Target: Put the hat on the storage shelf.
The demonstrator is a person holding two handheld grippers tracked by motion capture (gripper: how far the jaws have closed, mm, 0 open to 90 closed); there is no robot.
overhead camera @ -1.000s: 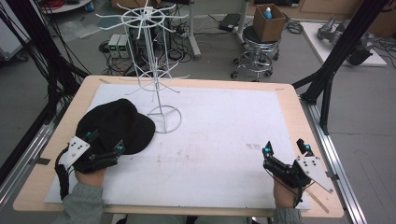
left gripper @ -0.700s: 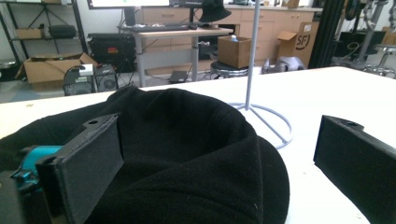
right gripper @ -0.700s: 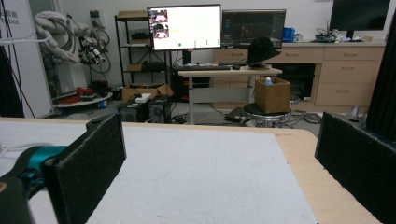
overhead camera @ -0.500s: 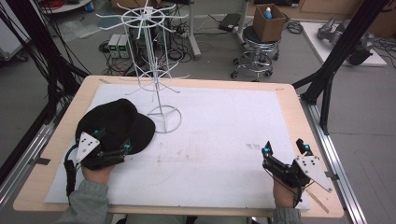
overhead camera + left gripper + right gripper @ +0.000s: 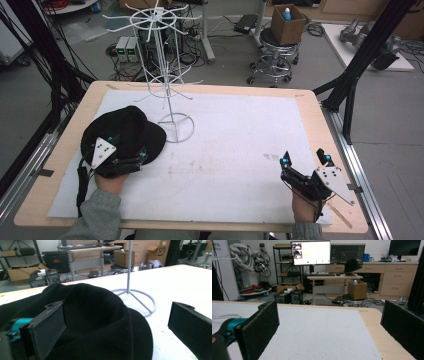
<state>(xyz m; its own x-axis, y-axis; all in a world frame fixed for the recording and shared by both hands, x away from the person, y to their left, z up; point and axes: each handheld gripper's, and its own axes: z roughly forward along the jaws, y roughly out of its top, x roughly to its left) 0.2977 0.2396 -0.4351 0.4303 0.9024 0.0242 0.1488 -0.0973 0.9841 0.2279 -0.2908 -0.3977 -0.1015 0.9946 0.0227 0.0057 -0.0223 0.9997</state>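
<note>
A black hat [image 5: 127, 130] lies on the white mat at the table's left, beside the ring base of a white wire rack [image 5: 168, 75]. My left gripper [image 5: 129, 146] is open over the hat's near edge. In the left gripper view the hat [image 5: 95, 322] bulges up between the wide-apart jaws; the left jaw rests against its crown and the right jaw hangs over bare mat near the rack's base ring [image 5: 136, 298]. My right gripper [image 5: 305, 160] is open at the near right of the table, with nothing in it [image 5: 329, 325].
The white mat [image 5: 240, 135] covers most of the wooden table [image 5: 320, 100]. Black frame posts stand at both sides. Beyond the far edge are a stool carrying a cardboard box [image 5: 287, 22], cables and equipment on the floor.
My left gripper has slid to the right and a little forward, further onto the hat. The right gripper has stayed where it was.
</note>
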